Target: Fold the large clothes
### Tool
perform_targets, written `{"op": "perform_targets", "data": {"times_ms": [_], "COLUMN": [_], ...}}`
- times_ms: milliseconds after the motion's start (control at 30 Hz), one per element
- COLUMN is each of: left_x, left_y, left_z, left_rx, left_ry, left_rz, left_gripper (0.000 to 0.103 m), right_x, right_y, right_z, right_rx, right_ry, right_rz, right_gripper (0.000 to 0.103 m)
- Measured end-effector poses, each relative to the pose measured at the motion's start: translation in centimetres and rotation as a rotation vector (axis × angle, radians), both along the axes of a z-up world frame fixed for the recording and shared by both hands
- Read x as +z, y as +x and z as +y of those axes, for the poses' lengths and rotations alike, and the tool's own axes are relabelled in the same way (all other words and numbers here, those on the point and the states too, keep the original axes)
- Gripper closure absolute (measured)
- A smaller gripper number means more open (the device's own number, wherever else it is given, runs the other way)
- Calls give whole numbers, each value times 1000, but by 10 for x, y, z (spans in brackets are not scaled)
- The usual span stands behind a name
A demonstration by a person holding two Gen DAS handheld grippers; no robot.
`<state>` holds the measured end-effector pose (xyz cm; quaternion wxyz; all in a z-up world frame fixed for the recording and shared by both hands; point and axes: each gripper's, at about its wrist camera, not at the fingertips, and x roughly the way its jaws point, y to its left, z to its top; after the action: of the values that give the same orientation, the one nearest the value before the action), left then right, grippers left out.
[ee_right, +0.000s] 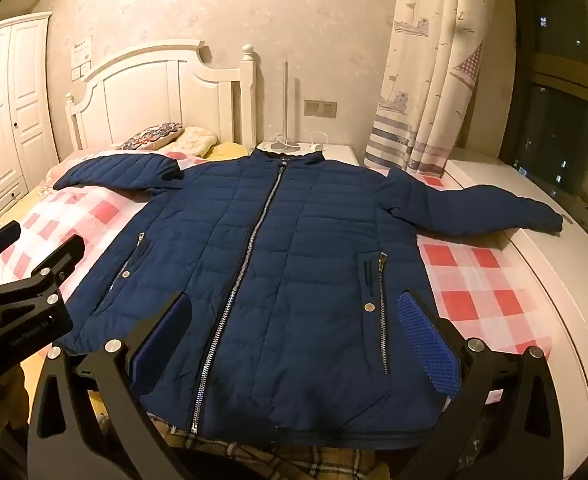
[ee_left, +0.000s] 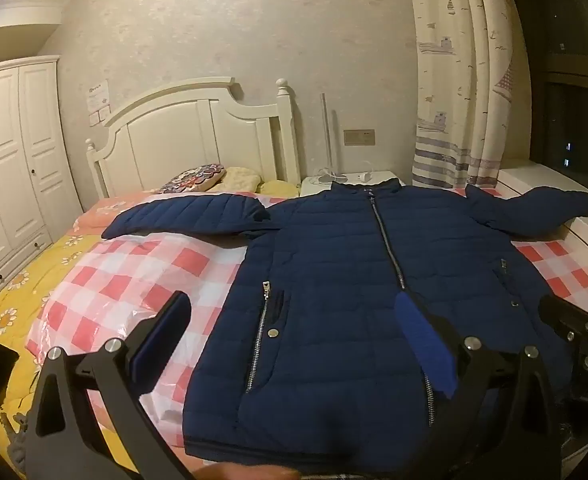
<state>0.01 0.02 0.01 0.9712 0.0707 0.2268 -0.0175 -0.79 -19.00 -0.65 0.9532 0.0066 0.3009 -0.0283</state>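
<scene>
The navy puffer jacket (ee_right: 278, 264) lies flat and zipped on the checked sheet (ee_right: 478, 280) over the bed (ee_left: 34, 300), both sleeves spread outward, collar toward the headboard (ee_right: 166, 92). No fold is made yet, so the whole task remains. The left gripper (ee_left: 290, 344) and right gripper (ee_right: 294, 344) hover above the jacket's hem, fingers wide apart, holding nothing.

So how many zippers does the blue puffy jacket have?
3 on the navy quilted jacket: a long centre zipper down the front, and a pocket zipper on each side. Others may be hidden underneath.
</scene>
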Motion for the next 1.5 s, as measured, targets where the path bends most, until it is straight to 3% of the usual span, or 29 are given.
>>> {"op": "perform_targets", "data": {"times_ms": [233,1500], "left_x": [1,1], "left_y": [0,-6], "left_z": [2,1], "left_rx": [27,-20], "left_ry": [-1,-24], "left_rz": [-7,-4], "left_gripper": [2,2], "right_x": [0,-4], "right_y": [0,-1], "right_z": [2,5], "right_rx": [1,6], "right_ry": [-5,5], "right_rz": [5,3], "right_gripper": [4,4]}}
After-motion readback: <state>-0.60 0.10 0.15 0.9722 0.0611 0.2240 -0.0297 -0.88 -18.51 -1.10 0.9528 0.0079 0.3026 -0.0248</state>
